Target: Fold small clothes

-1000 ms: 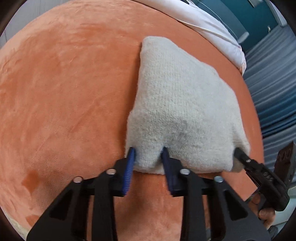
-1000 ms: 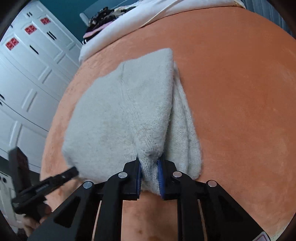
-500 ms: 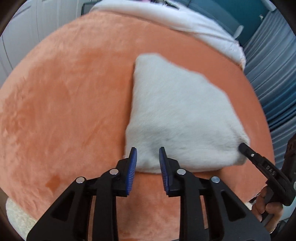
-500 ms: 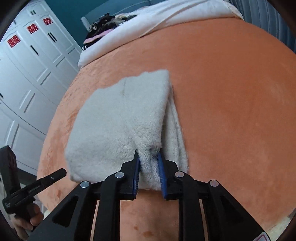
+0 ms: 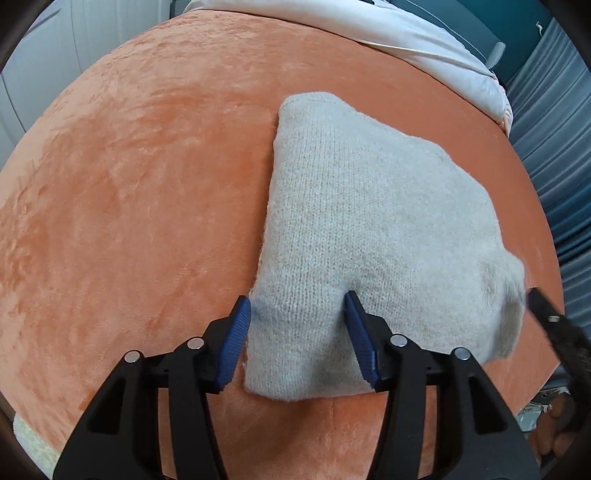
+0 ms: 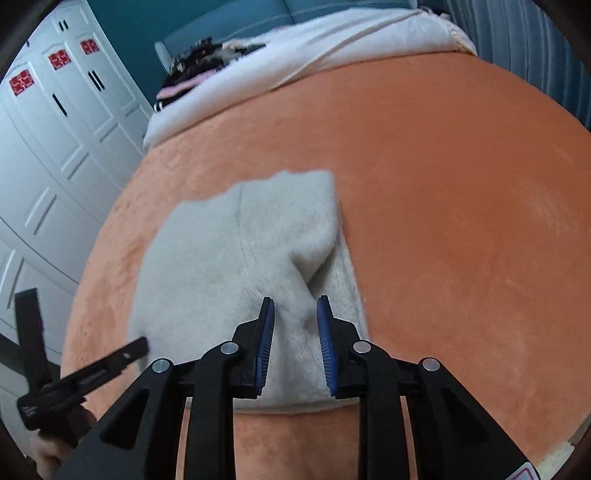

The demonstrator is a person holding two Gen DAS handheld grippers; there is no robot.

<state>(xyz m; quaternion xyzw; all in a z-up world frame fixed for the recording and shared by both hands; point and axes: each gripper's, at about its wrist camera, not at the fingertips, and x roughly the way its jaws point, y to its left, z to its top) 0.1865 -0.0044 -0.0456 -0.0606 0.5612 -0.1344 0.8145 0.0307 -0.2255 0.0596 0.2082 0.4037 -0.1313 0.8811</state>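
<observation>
The left tongs point(image 5: 297, 325) and right tongs point(image 6: 293, 325) had just opened around the grey knit garment point(image 5: 369, 229), releasing it folded at frame centre on the orange bed point(image 5: 147, 184); this fold seemed finished.

— What covers the bed?
— An orange plush blanket point(image 6: 461, 177), with a white duvet point(image 6: 332, 48) bunched at its far end.
— And around it?
— White panelled wardrobe doors point(image 6: 55, 155) with red paper squares point(image 6: 59, 59), a teal wall point(image 6: 147, 18), and blue-grey pleated curtains point(image 5: 554, 155) beside the bed.
</observation>
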